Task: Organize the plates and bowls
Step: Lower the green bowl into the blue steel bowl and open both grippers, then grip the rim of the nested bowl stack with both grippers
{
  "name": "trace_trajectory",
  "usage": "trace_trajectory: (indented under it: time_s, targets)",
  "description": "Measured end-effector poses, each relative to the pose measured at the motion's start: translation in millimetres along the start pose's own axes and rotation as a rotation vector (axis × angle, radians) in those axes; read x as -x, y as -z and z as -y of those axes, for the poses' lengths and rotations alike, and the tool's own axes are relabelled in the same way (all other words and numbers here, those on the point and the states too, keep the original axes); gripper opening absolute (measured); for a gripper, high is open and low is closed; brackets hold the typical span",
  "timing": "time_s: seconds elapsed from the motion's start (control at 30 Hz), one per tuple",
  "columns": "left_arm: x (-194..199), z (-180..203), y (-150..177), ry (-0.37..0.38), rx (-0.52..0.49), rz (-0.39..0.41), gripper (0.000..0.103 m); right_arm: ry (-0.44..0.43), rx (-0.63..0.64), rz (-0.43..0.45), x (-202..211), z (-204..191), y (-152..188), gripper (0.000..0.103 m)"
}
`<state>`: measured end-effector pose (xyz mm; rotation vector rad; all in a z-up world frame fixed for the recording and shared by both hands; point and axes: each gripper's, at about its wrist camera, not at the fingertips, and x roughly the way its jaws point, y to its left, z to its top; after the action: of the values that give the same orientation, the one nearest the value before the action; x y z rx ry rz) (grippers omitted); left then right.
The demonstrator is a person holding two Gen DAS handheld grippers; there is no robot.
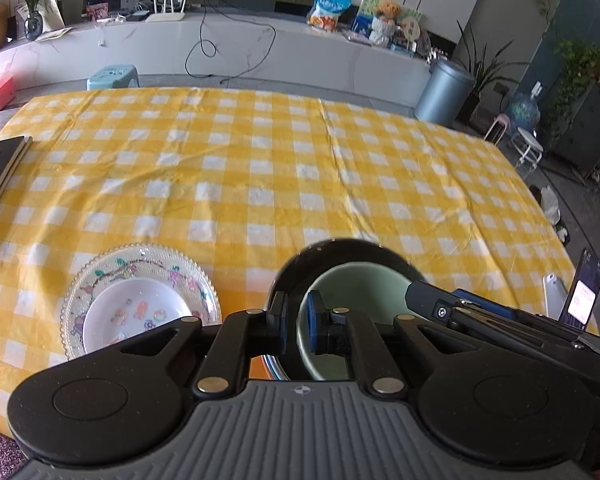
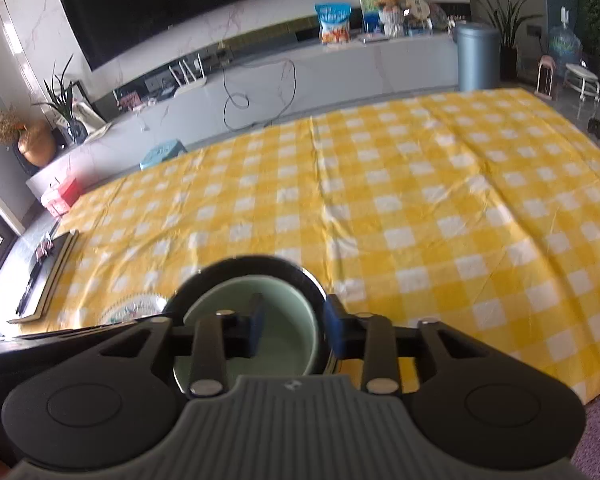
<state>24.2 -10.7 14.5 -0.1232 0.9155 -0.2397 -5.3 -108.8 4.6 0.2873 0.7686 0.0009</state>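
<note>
A pale green bowl [image 1: 360, 284] sits nested inside a dark metal bowl [image 1: 340, 250] near the front edge of the yellow checked tablecloth [image 1: 260, 152]. My left gripper [image 1: 298, 316] is shut on the left rim of the metal bowl, one pad outside, one inside. My right gripper [image 2: 292, 324] straddles the right rims of the green bowl [image 2: 244, 292] and the metal bowl [image 2: 256, 264], with its jaws partly apart. A white bowl [image 1: 136, 314] rests on a patterned glass plate [image 1: 140, 268] to the left; the plate's edge shows in the right wrist view [image 2: 136, 308].
A dark flat board [image 1: 0, 172] lies at the table's left edge. A phone on a stand [image 1: 584, 292] is at the right edge. A TV console, a blue bin [image 1: 444, 92] and stools stand beyond the table.
</note>
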Motion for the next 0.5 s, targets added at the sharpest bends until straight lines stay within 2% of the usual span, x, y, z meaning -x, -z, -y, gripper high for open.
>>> trace_trajectory:
  time_s: [0.07,0.1,0.17,0.23,0.37,0.5]
  targets:
    - [3.2,-2.7,-0.7,0.011,0.010,0.015,0.032,0.006,0.005,0.028,4.1,0.2,-2.5,0.048]
    - [5.1,-4.8,-0.6,0.021,0.019,0.027,0.037,0.009,0.001,0.036,5.7,1.7,-3.7,0.052]
    - [8.5,-9.9,0.0,0.037,0.042,0.051,0.062,0.015,-0.014,0.042,6.9,5.7,-4.8,0.061]
    - [11.6,-15.4,1.0,0.044,0.058,0.074,0.072,0.028,-0.026,0.041,6.7,11.0,-5.0,0.068]
    - [11.9,-27.2,4.9,0.040,0.108,0.083,0.077,0.040,-0.051,0.007,0.8,21.9,0.1,0.070]
    - [4.5,-43.9,12.3,0.093,0.214,0.056,0.078,-0.010,-0.135,-0.066,-10.5,33.8,7.1,0.070]
